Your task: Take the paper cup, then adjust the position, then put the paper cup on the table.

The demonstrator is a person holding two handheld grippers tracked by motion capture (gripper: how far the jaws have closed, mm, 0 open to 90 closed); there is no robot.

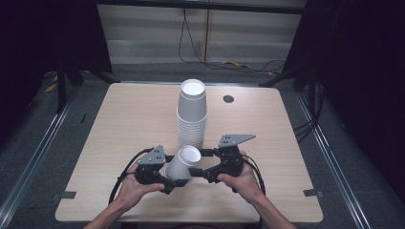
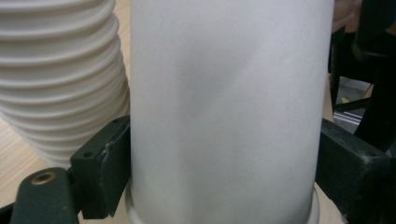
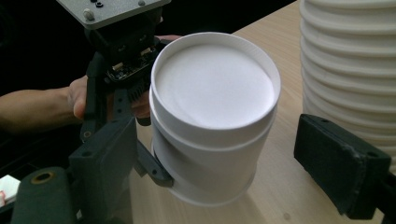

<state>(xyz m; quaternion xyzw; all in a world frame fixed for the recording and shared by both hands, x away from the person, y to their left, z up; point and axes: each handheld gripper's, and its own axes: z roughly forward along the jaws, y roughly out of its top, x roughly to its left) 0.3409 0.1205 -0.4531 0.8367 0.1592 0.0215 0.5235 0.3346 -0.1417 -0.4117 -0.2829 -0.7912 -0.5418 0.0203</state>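
Where stack (image 1: 192, 112) crowds — cup (image 1: 183, 164) clamped.

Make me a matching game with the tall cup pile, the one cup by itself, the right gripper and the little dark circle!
Things:
1. cup pile
2. single cup
3. right gripper
4. dark circle

Places or states:
A. jaws open, one on each side of the cup
B. near the far edge of the table
C. clamped by the left gripper
D. standing tall, mid-table

Pairs: 1-D, 2-C, 3-A, 4-B
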